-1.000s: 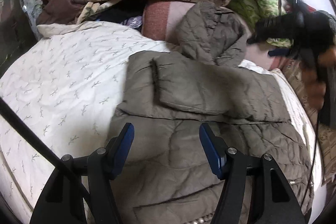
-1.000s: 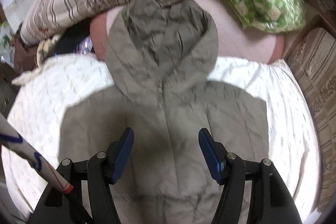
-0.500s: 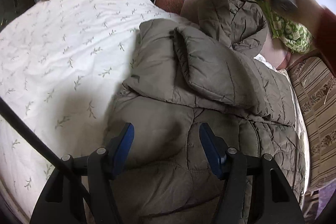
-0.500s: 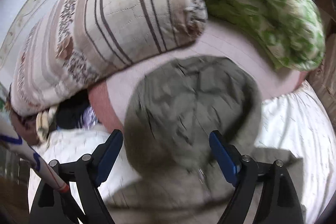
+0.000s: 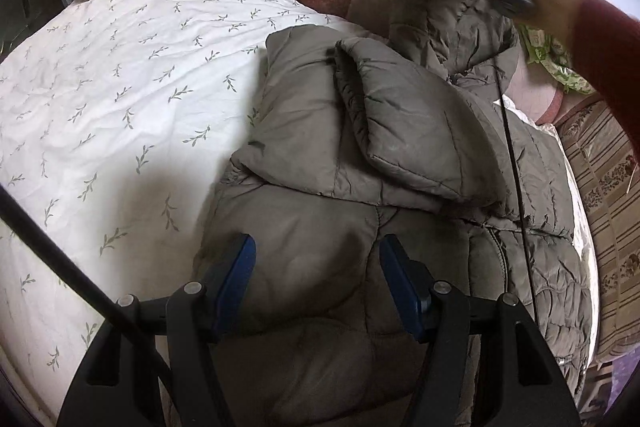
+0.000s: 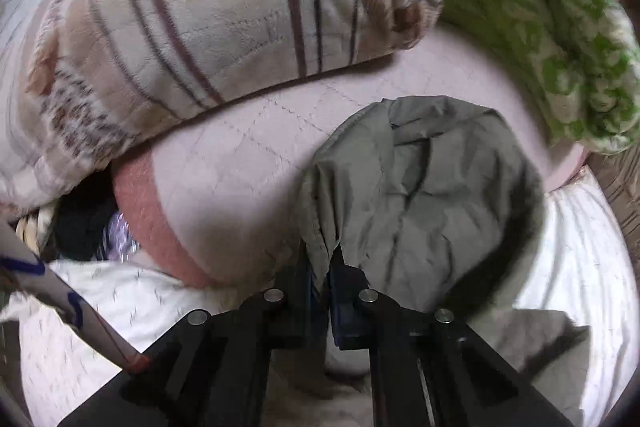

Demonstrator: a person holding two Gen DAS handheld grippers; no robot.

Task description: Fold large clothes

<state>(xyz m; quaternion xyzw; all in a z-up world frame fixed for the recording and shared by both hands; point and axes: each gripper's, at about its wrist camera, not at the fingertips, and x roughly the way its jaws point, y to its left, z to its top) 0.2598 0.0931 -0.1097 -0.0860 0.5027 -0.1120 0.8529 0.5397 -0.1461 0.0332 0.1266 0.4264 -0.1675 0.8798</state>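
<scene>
While the olive padded jacket (image 5: 360, 187) is lying spread on the white leaf-print bedspread (image 5: 120, 87), I am judging the fold as only begun. One sleeve (image 5: 400, 131) is already lying folded across the chest, and the body below it is still unfolded and full length. My right gripper (image 6: 324, 267) is pinching the rim of the hood (image 6: 420, 195), its jaws having just been closing until the fabric is clamped between them; the hood is resting against the pink bolster (image 6: 248, 179) under the striped pillow (image 6: 200, 19). My left gripper (image 5: 316, 275) is hovering over the lower body of the jacket with its jaws about half apart, gripping nothing. Remaining, as I am reading it: bringing the hood down, then doubling the body.
</scene>
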